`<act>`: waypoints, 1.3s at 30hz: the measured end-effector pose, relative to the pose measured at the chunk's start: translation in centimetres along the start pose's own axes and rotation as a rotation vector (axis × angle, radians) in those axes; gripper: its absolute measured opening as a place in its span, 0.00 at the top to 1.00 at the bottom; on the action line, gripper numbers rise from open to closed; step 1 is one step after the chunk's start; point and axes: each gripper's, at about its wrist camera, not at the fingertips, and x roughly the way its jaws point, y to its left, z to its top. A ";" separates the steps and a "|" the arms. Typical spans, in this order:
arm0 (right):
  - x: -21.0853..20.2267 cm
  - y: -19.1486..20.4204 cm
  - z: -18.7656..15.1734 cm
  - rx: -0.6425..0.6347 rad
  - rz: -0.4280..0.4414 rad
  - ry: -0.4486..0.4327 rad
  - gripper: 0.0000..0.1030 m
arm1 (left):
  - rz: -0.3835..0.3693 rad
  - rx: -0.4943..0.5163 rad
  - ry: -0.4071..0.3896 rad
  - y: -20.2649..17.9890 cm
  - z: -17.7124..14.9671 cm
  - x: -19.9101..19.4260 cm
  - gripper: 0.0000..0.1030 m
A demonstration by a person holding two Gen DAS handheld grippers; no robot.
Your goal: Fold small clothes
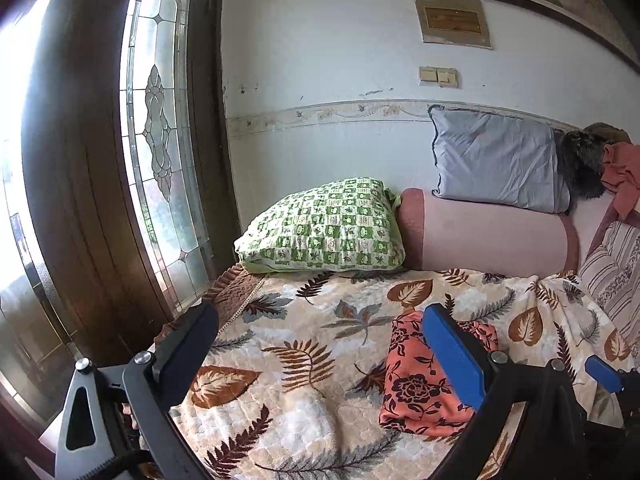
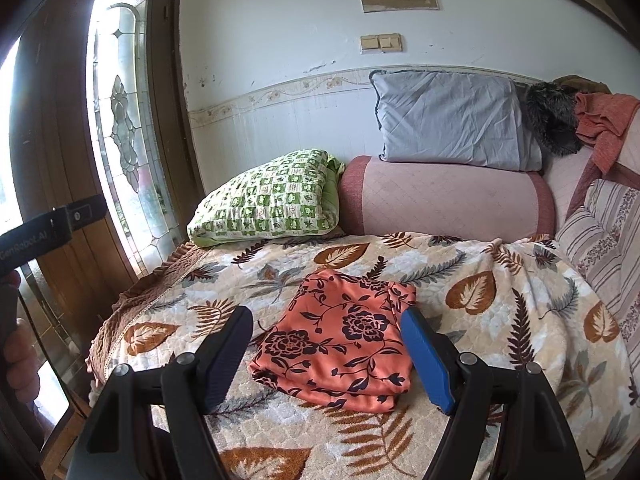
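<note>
Orange satin-looking cloth with dark roses, the folded garment (image 2: pixel 340 336), lies as a neat squarish packet on the leaf-print quilt (image 2: pixel 500 280), and it serves as the landmark for everything else. Right gripper (image 2: pixel 326 354) hangs just above and in front of the garment with its jaws spread wide, nothing pinched; the packet shows between them but neither pad presses it. Left gripper (image 1: pixel 320 350) hovers to the left of the garment, also spread and empty, with its blue finger (image 1: pixel 456 360) overlapping the packet's right part in that view.

Risks, as I judge them: the fabric looks slippery, so a finger brushing the top layer could slide it off the layers below and undo the fold. The loose corner at the far right of the garment looks ready to flop open. The quilt is soft and puckered, so a nudge may drag it and the packet together.

Room: left of the garment the quilt runs clear to the frilled edge (image 2: pixel 132 300), beyond which it drops off beside the glazed door (image 2: pixel 120 140). Behind the garment sit the green checked pillow (image 2: pixel 268 200) and the pink bolster (image 2: pixel 448 200), well apart. Right of it the quilt rises against a striped cushion (image 2: pixel 600 240)
</note>
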 end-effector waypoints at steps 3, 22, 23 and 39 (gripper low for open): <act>0.4 0.6 -0.1 -0.013 0.008 0.011 0.23 | -0.001 -0.017 0.021 0.6 0.0 0.3 0.02; 1.2 3.6 -0.3 -0.071 0.023 0.010 0.23 | -0.020 -0.006 0.035 1.6 -0.5 1.4 0.02; 1.0 3.6 -0.3 -0.069 0.020 0.002 0.23 | -0.025 -0.003 0.036 1.4 -0.6 1.4 0.02; 0.1 2.6 -0.2 -0.039 -0.001 -0.024 0.23 | -0.110 0.017 0.037 -0.6 -0.4 0.8 0.02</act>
